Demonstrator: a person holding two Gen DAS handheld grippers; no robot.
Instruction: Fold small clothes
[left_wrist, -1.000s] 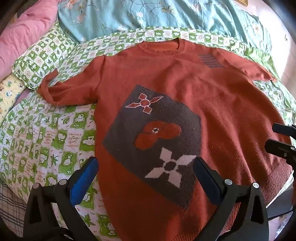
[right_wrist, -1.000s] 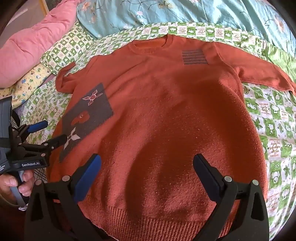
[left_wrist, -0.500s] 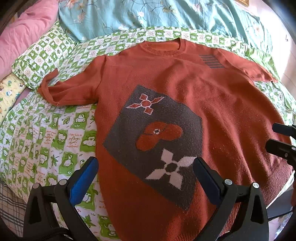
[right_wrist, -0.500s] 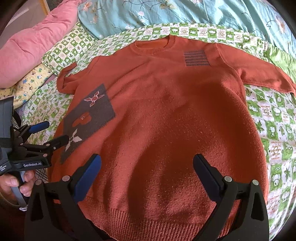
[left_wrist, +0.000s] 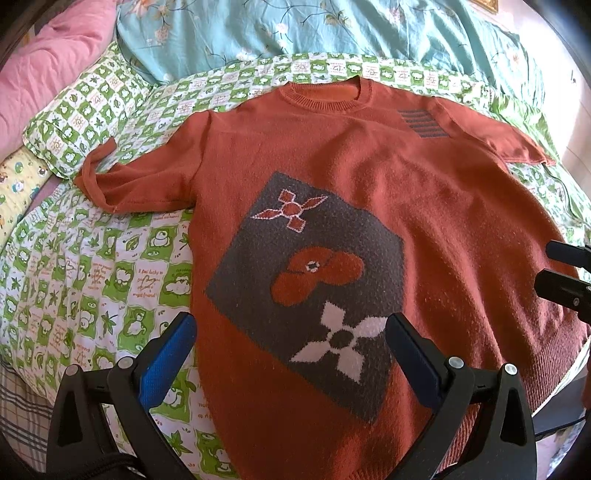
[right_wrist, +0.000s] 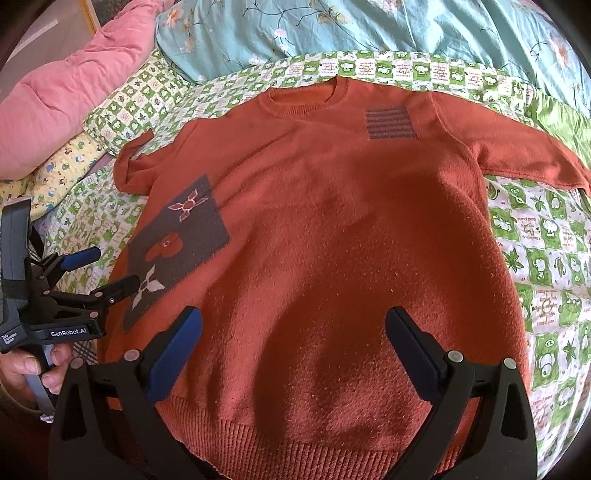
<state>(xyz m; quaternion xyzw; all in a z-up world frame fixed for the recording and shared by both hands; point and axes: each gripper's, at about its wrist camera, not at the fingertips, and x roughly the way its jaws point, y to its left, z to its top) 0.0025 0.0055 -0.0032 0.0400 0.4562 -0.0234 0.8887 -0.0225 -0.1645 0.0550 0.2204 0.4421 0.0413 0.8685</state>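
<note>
An orange-red knit sweater (left_wrist: 424, 206) lies flat and face up on the bed, neck away from me, both sleeves spread out. It has a grey patch with flower motifs (left_wrist: 306, 280) and a small striped patch near the right shoulder. My left gripper (left_wrist: 290, 347) is open and empty, hovering over the sweater's lower left part. My right gripper (right_wrist: 293, 343) is open and empty above the sweater (right_wrist: 332, 240) near its ribbed hem. The left gripper also shows in the right wrist view (right_wrist: 110, 269), open.
The sweater rests on a green and white checked quilt (left_wrist: 92, 266). A teal floral duvet (left_wrist: 332, 33) lies behind it and a pink cushion (right_wrist: 62, 96) at the far left. The bed edge is close below the hem.
Both grippers have drifted slightly towards the sweater's hem side; the view shifts a little. The sweater has not moved.
</note>
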